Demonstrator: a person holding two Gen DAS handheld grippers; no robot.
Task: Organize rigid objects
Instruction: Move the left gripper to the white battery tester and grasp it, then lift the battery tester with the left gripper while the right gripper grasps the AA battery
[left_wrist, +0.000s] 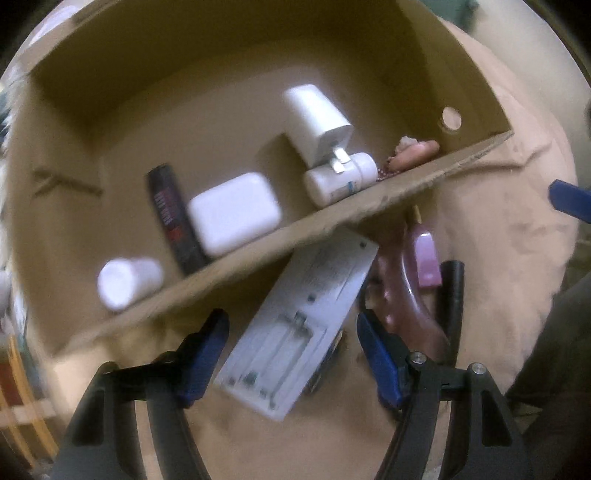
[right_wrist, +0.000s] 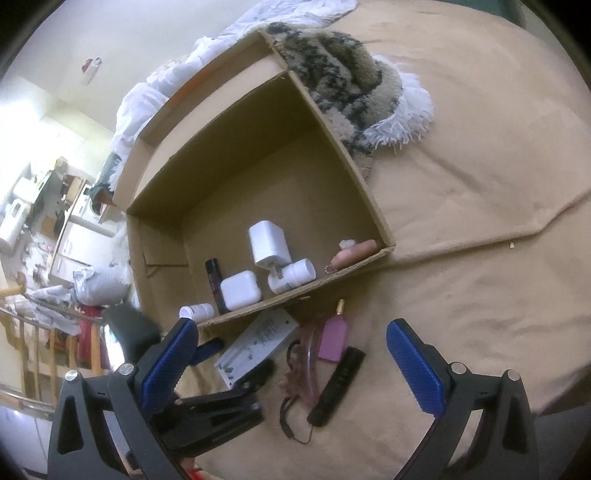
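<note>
An open cardboard box (left_wrist: 369, 210) (right_wrist: 347, 173) lies on a tan bedcover. Inside are two white chargers (left_wrist: 232, 214) (left_wrist: 317, 122), two white pill bottles (left_wrist: 127, 282) (left_wrist: 340, 179), a dark tube (left_wrist: 173, 218) and a pink object (left_wrist: 415, 151). In front of the box lie a white battery charger (left_wrist: 295, 332) (right_wrist: 255, 343), a pink perfume bottle (left_wrist: 426, 258) (right_wrist: 334, 338), a clear pink curved item (left_wrist: 402, 306) and a black stick (right_wrist: 338, 384). My left gripper (left_wrist: 291, 332) (right_wrist: 236, 354) is open, its fingers either side of the white battery charger. My right gripper (right_wrist: 291, 349) is open and empty above these items.
A patterned fringed rug (right_wrist: 351, 88) lies behind the box. White bedding (right_wrist: 229, 40) is bunched at the far edge. Cluttered room furniture (right_wrist: 44, 221) stands at the left. The tan cover (right_wrist: 480, 221) stretches to the right.
</note>
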